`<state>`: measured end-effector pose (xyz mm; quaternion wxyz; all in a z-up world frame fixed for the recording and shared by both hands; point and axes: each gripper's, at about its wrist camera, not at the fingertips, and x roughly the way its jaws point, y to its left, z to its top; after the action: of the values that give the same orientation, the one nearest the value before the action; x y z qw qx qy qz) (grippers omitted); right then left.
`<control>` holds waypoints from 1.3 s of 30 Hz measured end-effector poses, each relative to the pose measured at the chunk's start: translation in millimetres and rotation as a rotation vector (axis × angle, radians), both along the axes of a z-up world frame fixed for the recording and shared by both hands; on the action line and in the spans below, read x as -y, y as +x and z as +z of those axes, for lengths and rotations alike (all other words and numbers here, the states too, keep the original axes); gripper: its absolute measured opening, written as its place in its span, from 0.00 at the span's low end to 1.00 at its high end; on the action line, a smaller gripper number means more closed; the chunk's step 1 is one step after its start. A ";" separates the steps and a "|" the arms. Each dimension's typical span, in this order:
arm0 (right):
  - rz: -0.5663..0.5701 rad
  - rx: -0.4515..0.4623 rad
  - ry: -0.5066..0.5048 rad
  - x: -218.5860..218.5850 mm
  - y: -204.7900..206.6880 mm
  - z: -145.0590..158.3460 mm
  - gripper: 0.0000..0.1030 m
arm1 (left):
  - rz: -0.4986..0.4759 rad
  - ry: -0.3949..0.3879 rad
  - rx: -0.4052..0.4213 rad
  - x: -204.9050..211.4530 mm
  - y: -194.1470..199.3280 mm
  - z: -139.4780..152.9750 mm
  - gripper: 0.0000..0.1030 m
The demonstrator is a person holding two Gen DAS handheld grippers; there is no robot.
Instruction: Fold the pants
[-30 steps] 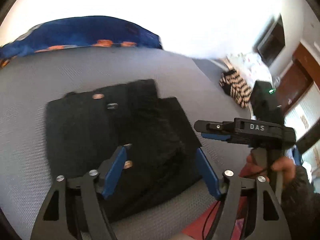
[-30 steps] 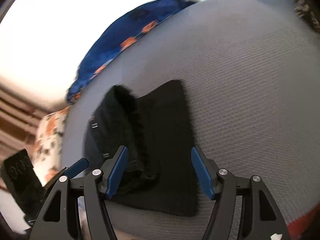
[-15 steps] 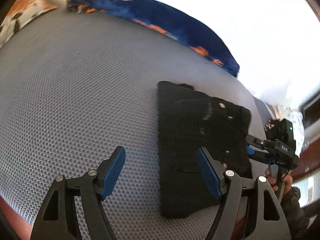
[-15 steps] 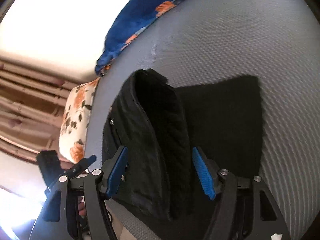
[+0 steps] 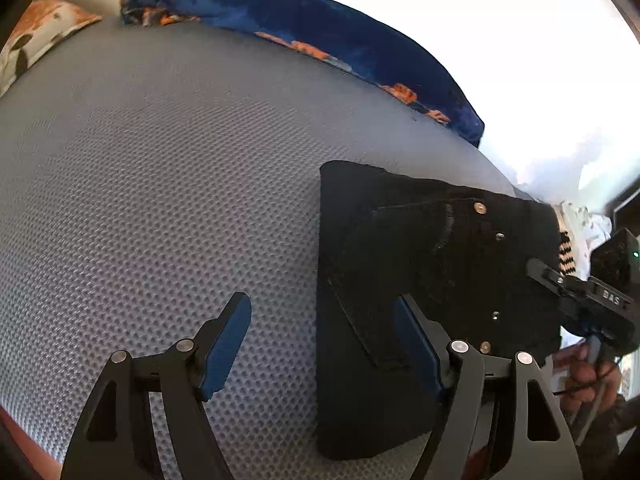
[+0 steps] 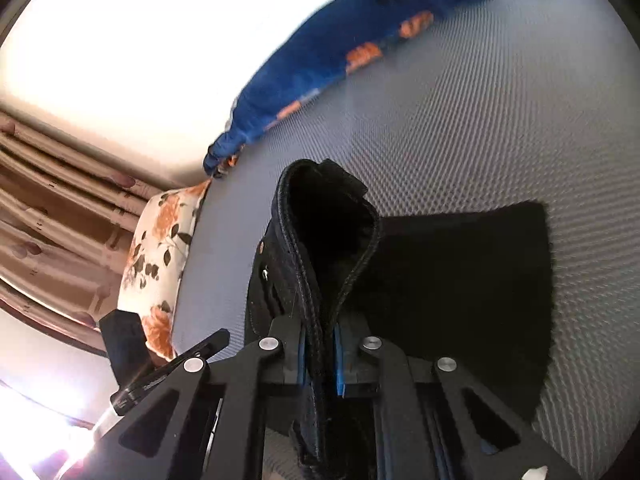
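Note:
The black pants [image 5: 420,264] lie folded on the grey textured mattress [image 5: 160,200], with metal buttons showing at the waist end. My left gripper [image 5: 324,344] is open and empty, hovering over the left edge of the pants. My right gripper [image 6: 320,348] is shut on the stitched edge of the pants [image 6: 332,248] and lifts that part up, so it stands as a raised fold. The rest of the pants [image 6: 472,280] lies flat to the right. The right gripper also shows in the left wrist view [image 5: 580,296] at the far right.
A blue blanket with orange flowers [image 5: 340,40] lies along the far edge of the mattress. A floral pillow [image 6: 160,260] sits at the left, with curtains [image 6: 60,200] behind it. A striped cloth [image 5: 566,252] lies beyond the pants.
My right gripper has closed on the edge of the pants and raised it. My left gripper has swung left from over the pants and stays open.

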<state>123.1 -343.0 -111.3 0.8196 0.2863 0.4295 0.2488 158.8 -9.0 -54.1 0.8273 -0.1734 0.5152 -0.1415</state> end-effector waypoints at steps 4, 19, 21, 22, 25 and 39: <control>-0.105 0.004 -0.032 25.1 -17.0 0.3 0.09 | -0.047 0.012 0.017 20.3 4.3 0.2 0.72; -0.277 -0.113 -0.089 62.4 -29.7 -39.0 0.32 | -0.171 0.109 -0.012 56.5 -1.7 -27.4 0.72; -0.285 -0.105 -0.112 62.1 -42.4 -31.5 0.35 | -0.175 0.101 -0.017 45.3 -14.5 -25.3 0.72; -0.286 -0.099 -0.118 61.8 -48.2 -29.3 0.35 | -0.178 0.100 -0.017 39.3 -22.1 -23.9 0.72; -0.274 -0.091 -0.122 57.8 -68.4 -26.4 0.35 | -0.199 0.105 -0.008 37.5 -36.9 -20.8 0.72; -0.280 -0.105 -0.263 39.8 -102.6 -43.4 0.10 | -0.271 0.205 0.033 50.0 -77.7 -20.2 0.72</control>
<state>20.5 -382.9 -154.7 0.8529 0.2465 0.4564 0.0589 81.1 -59.0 -74.3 0.8225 -0.0145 0.5318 -0.2013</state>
